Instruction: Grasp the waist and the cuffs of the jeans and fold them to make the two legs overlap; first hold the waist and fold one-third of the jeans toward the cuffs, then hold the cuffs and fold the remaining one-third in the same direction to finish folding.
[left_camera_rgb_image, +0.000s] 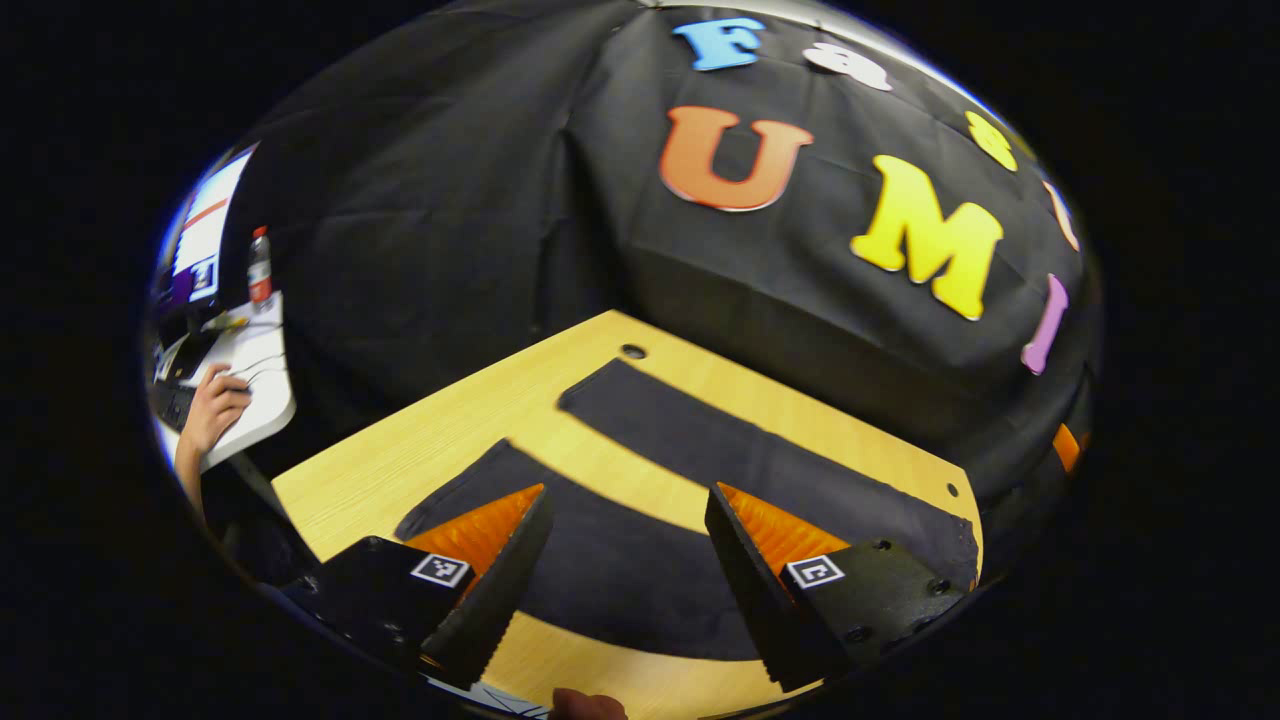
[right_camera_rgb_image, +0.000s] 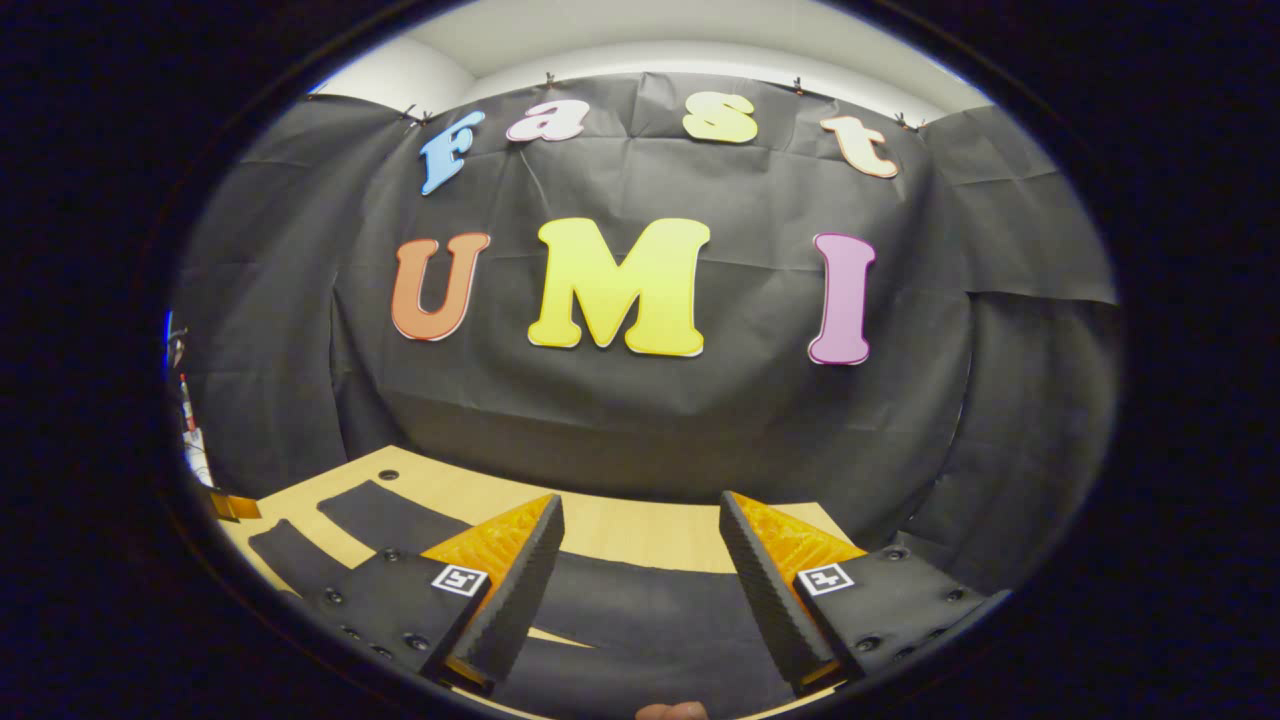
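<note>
Dark jeans (left_camera_rgb_image: 640, 560) lie flat on the wooden table (left_camera_rgb_image: 450, 430), their two legs spread apart in a V. In the left gripper view the far leg (left_camera_rgb_image: 740, 455) runs toward the table's back corner and the near leg passes under my left gripper (left_camera_rgb_image: 628, 535). That gripper hovers open above the near leg, holding nothing. In the right gripper view the jeans (right_camera_rgb_image: 650, 610) stretch leftward, with both cuffs (right_camera_rgb_image: 375, 515) at the far left. My right gripper (right_camera_rgb_image: 640, 545) is open over the dark cloth, with nothing between its fingers.
A white side desk (left_camera_rgb_image: 250, 380) stands beyond the table's left end, with a bottle (left_camera_rgb_image: 260, 265), a screen (left_camera_rgb_image: 205, 240) and a person's hand (left_camera_rgb_image: 215, 405) on it. Black cloth walls close the back and right. A cable hole (left_camera_rgb_image: 632, 351) sits near the table's far edge.
</note>
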